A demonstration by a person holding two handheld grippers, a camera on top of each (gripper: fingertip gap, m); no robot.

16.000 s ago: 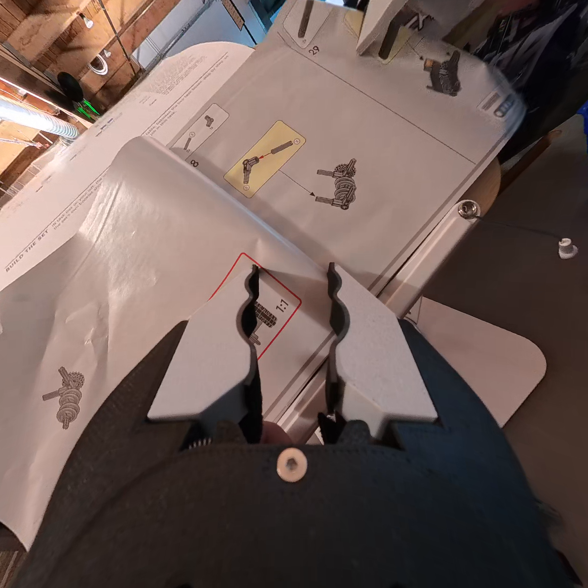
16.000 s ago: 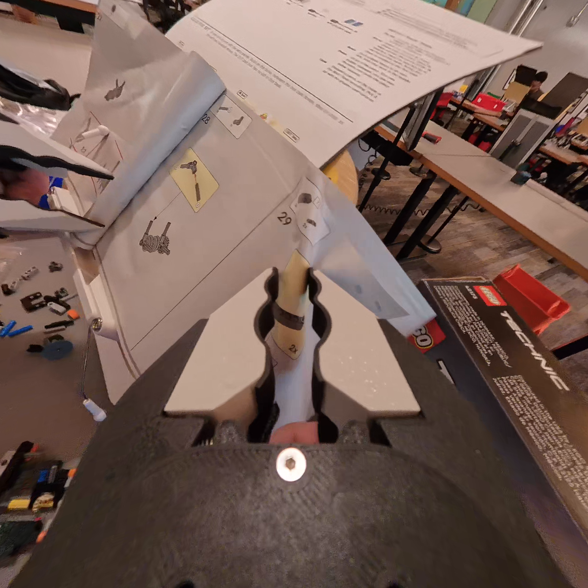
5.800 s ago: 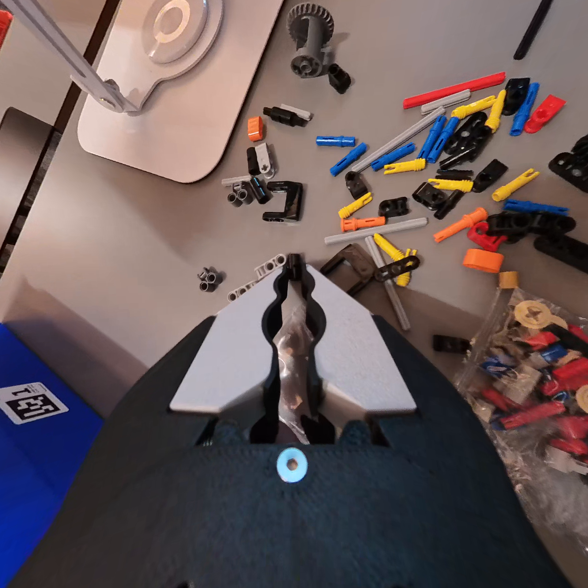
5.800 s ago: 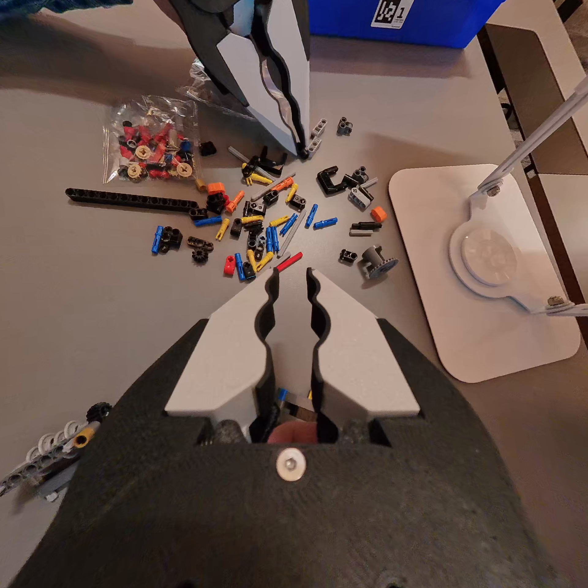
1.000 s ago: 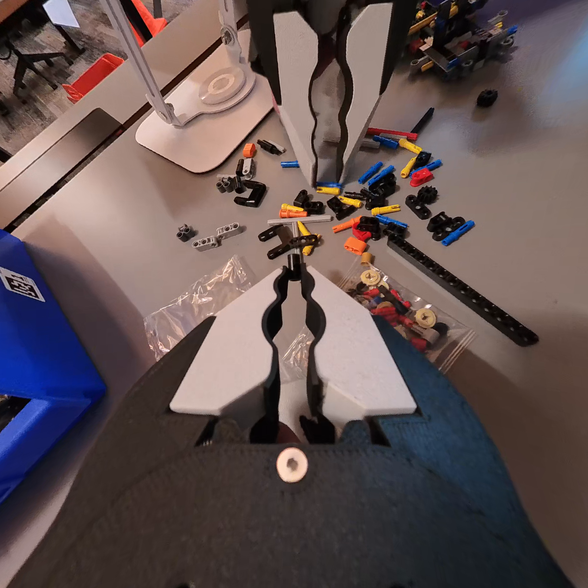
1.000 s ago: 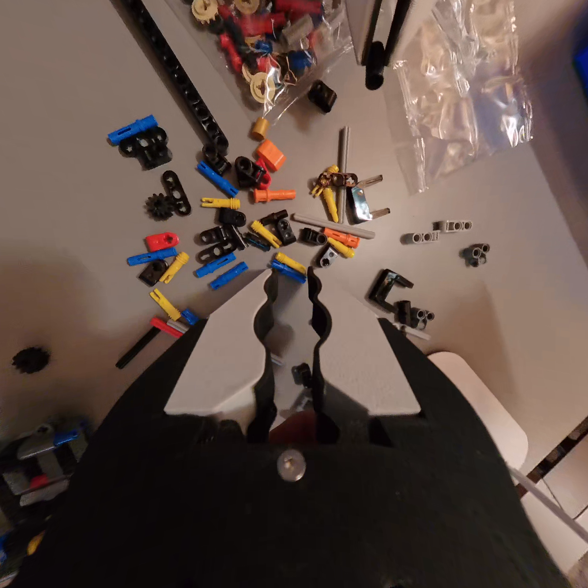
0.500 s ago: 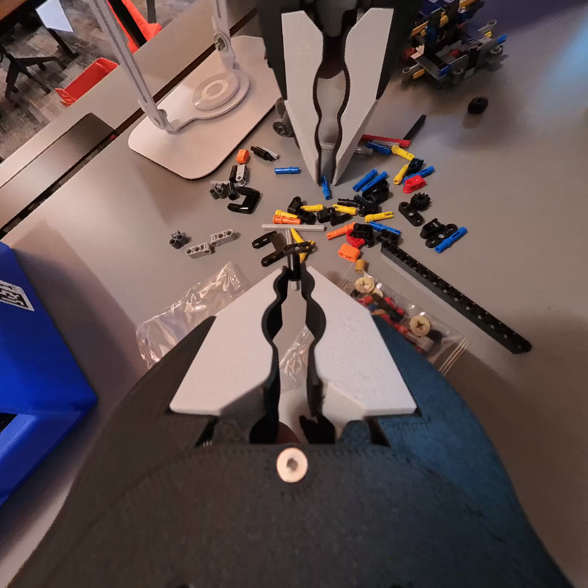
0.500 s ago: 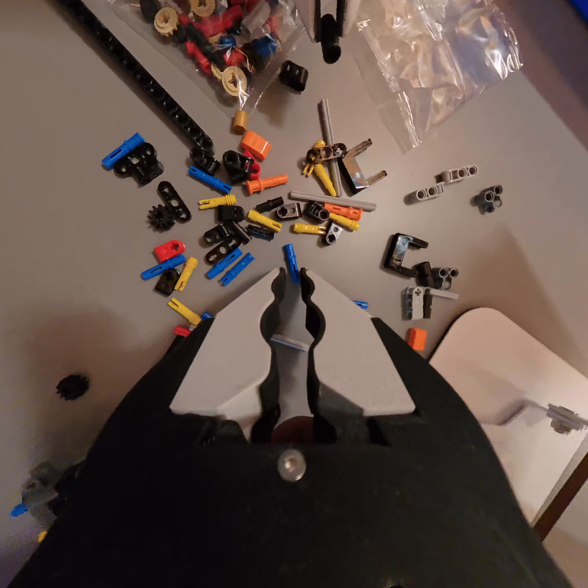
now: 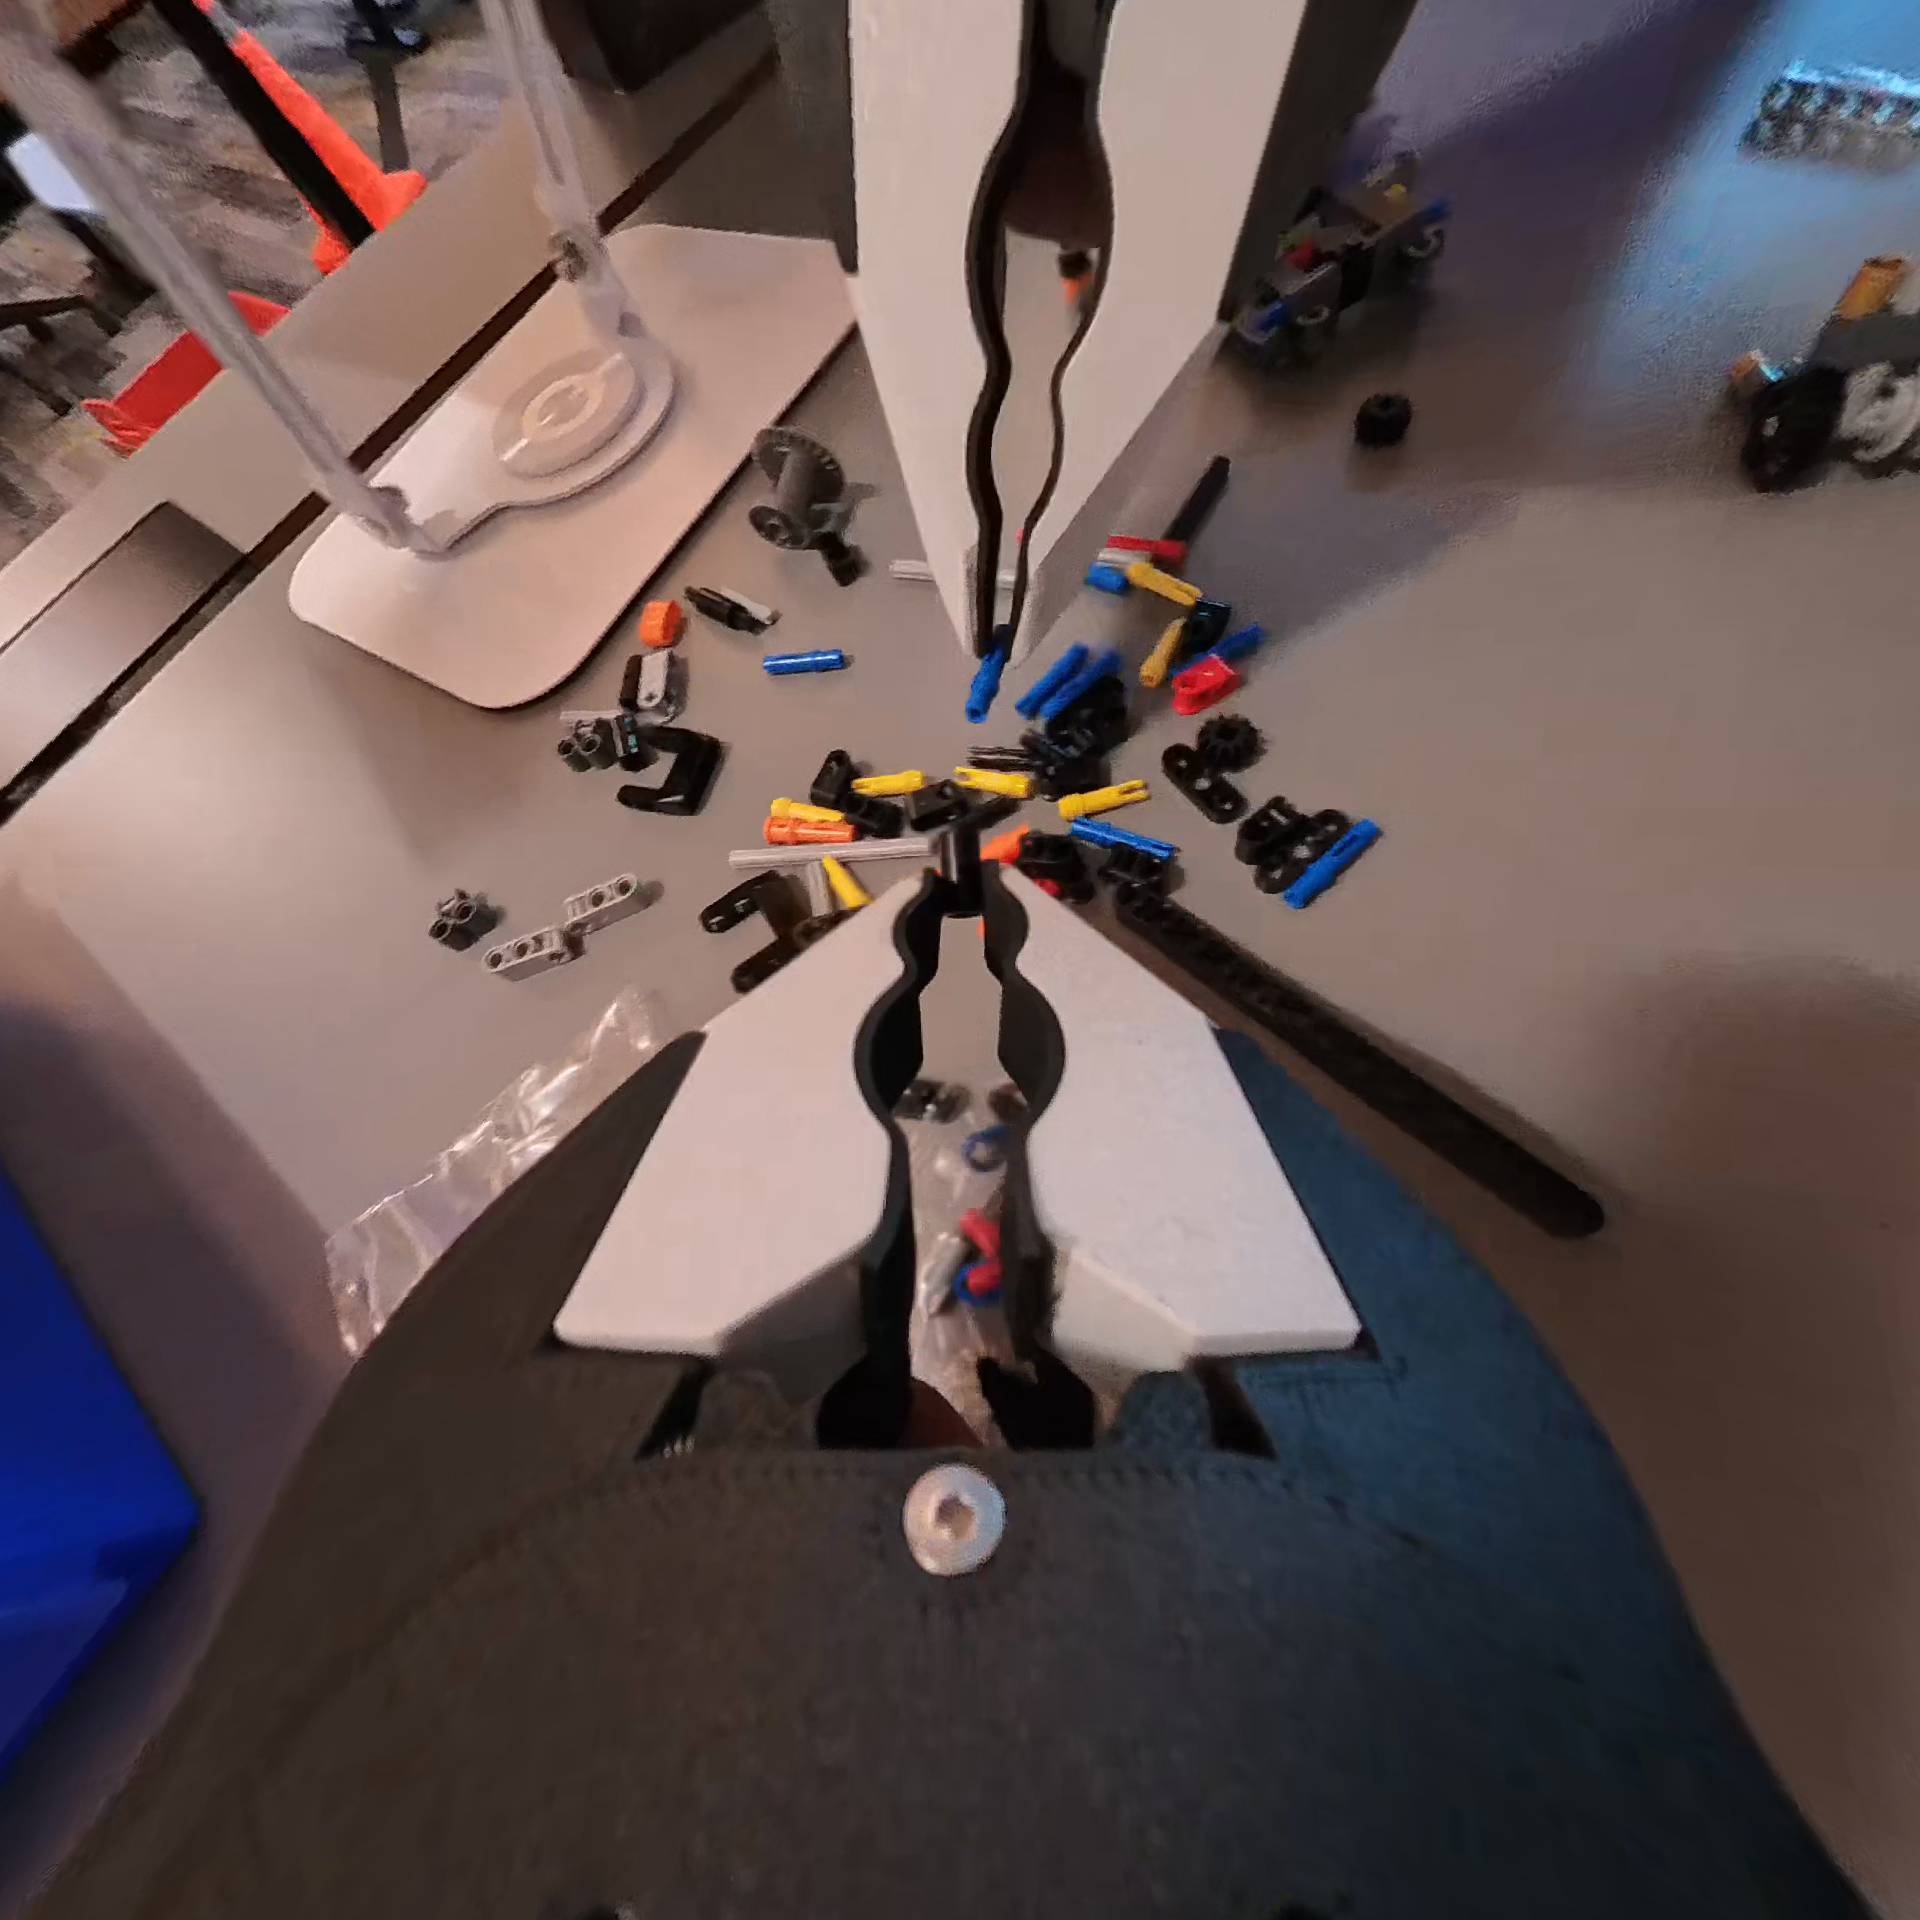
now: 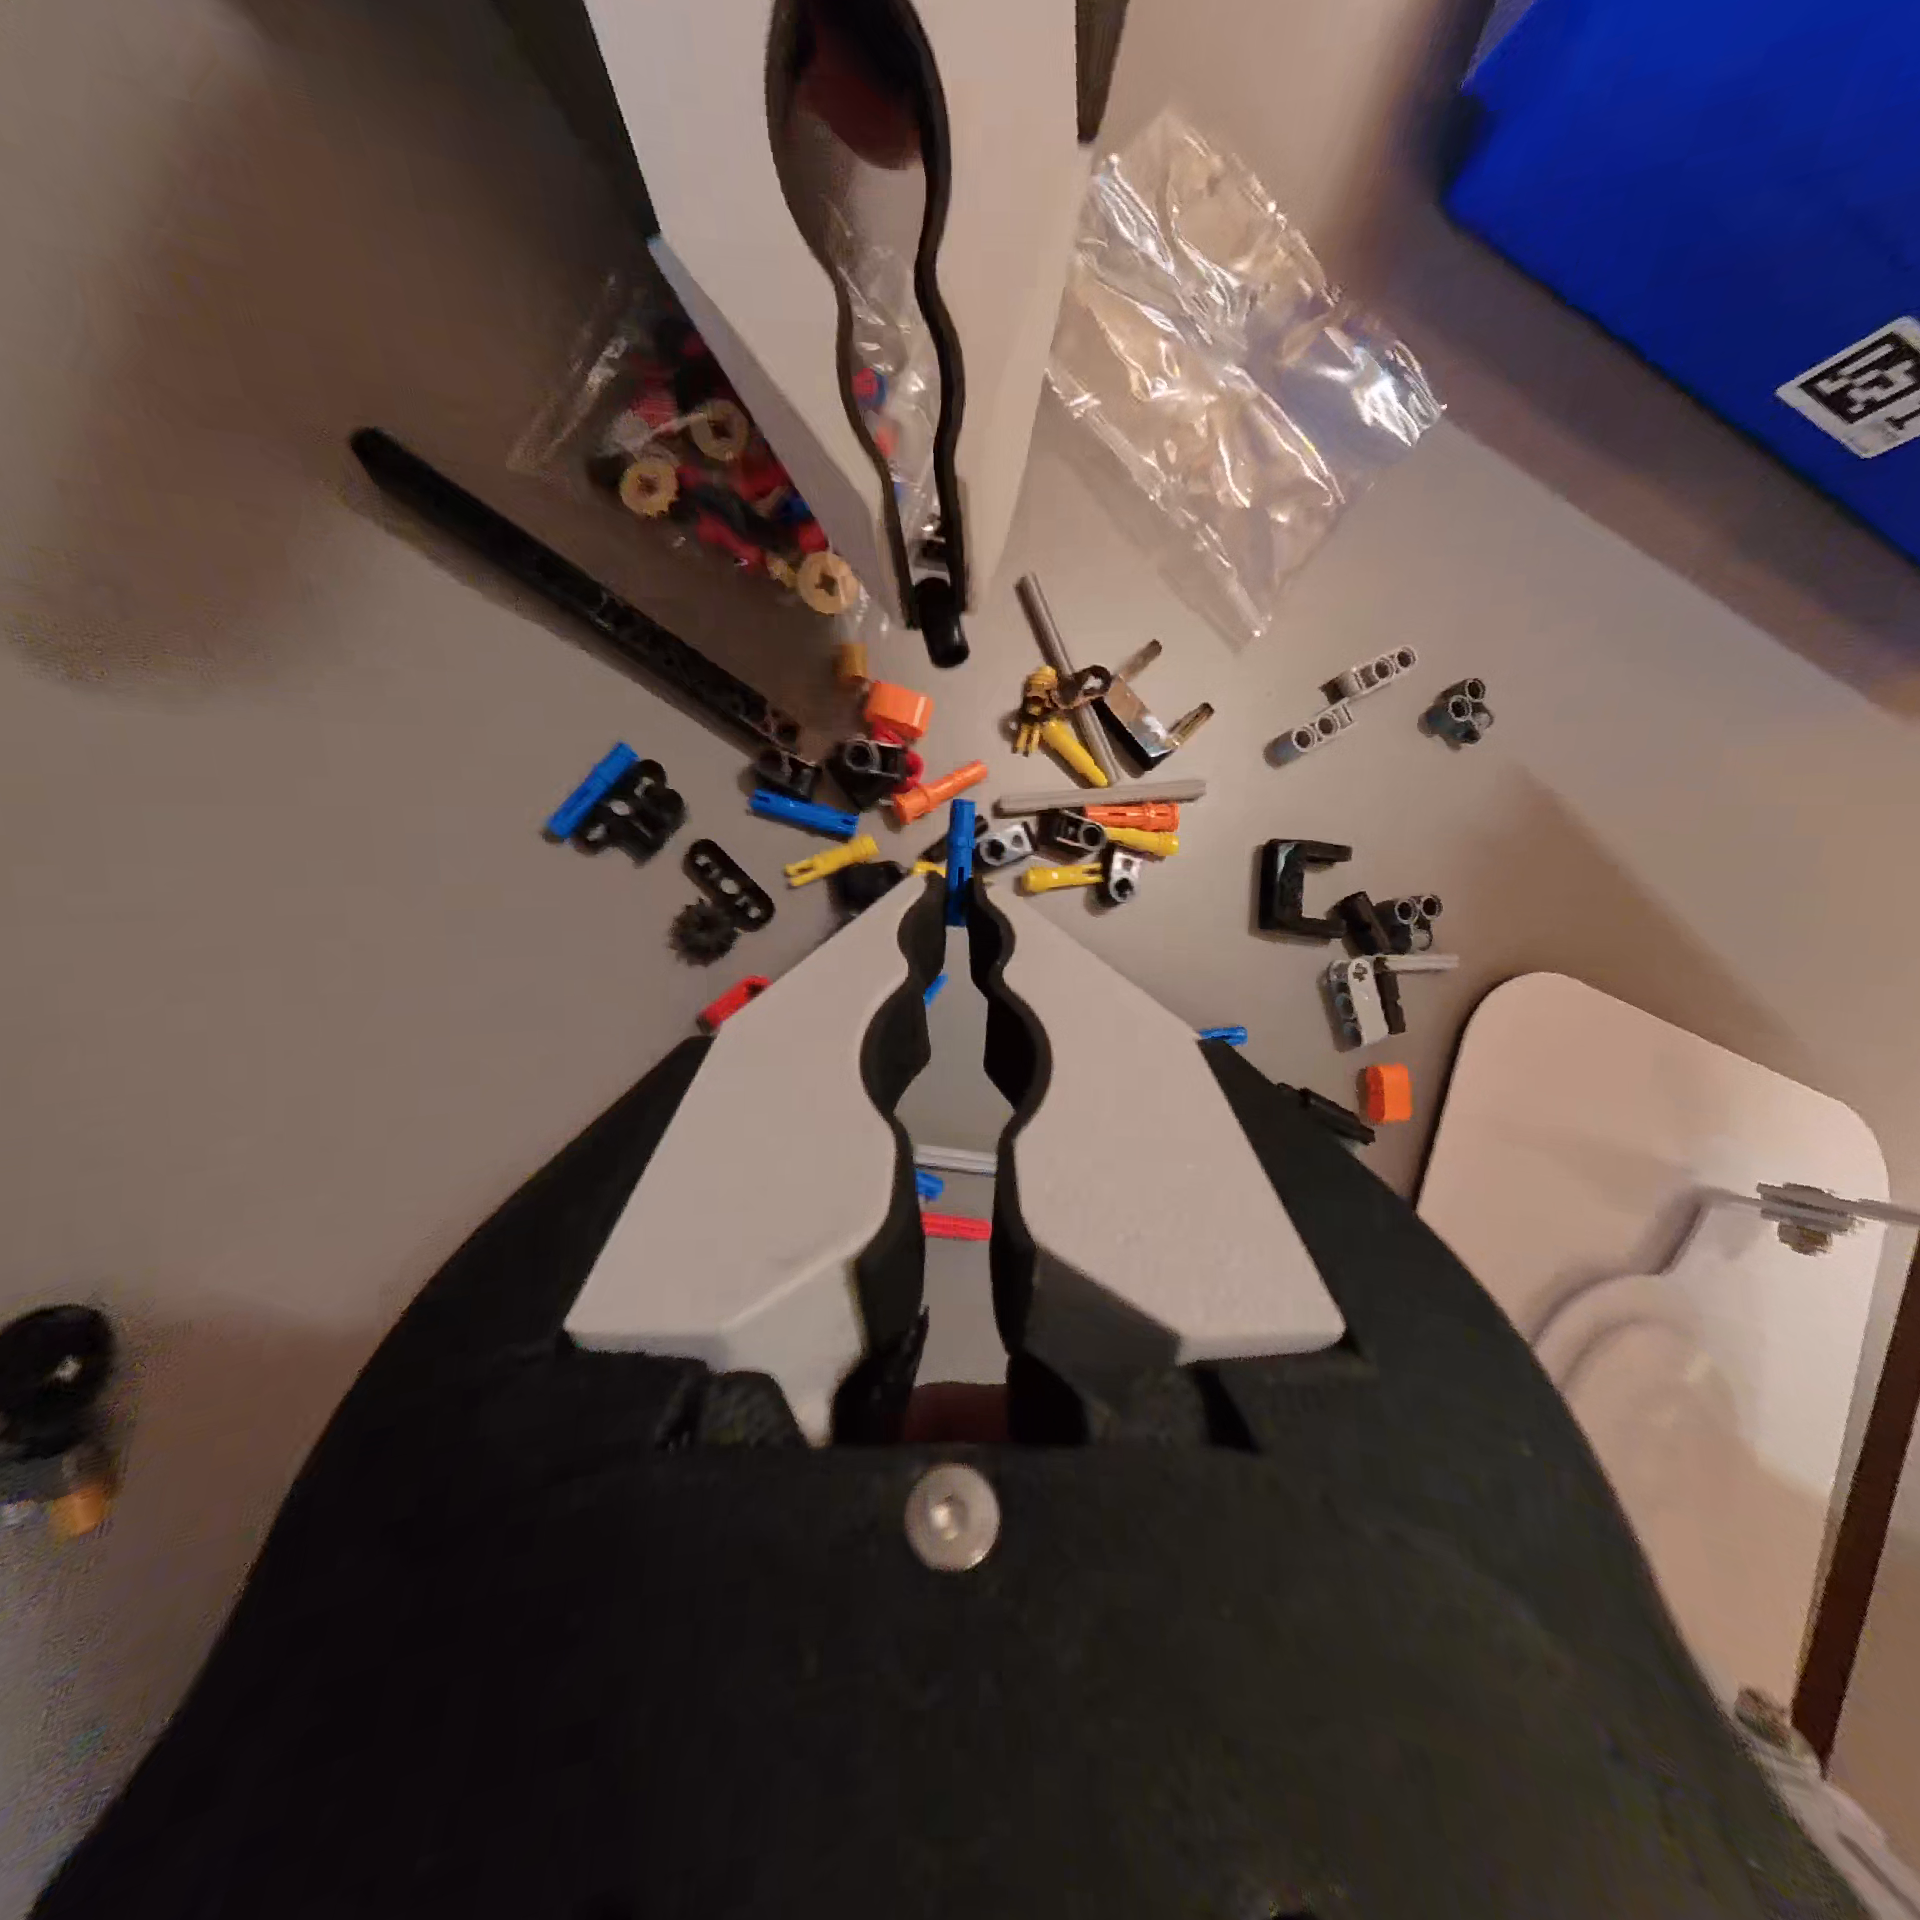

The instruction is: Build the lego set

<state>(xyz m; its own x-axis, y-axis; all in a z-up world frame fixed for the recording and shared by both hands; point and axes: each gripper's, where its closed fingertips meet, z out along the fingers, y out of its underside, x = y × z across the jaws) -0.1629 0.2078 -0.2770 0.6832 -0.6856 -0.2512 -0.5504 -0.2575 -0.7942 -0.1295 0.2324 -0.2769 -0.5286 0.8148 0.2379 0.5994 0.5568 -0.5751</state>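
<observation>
Claws are both pinching parts, right claw (image 10: 961,914) gripping a blue pin (image 10: 960,857), left claw (image 9: 961,899) a black piece (image 9: 958,860), with most bits (image 10: 1091,821) lying loose on the surface (image 10: 312,883), so lots left.

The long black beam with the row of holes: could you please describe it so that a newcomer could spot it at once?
Start at the clear bag of red and tan parts on the grey table. The long black beam lies beside it, running from open table down to the scattered small pieces. It is far longer than any other loose piece, with holes all along it.
</observation>
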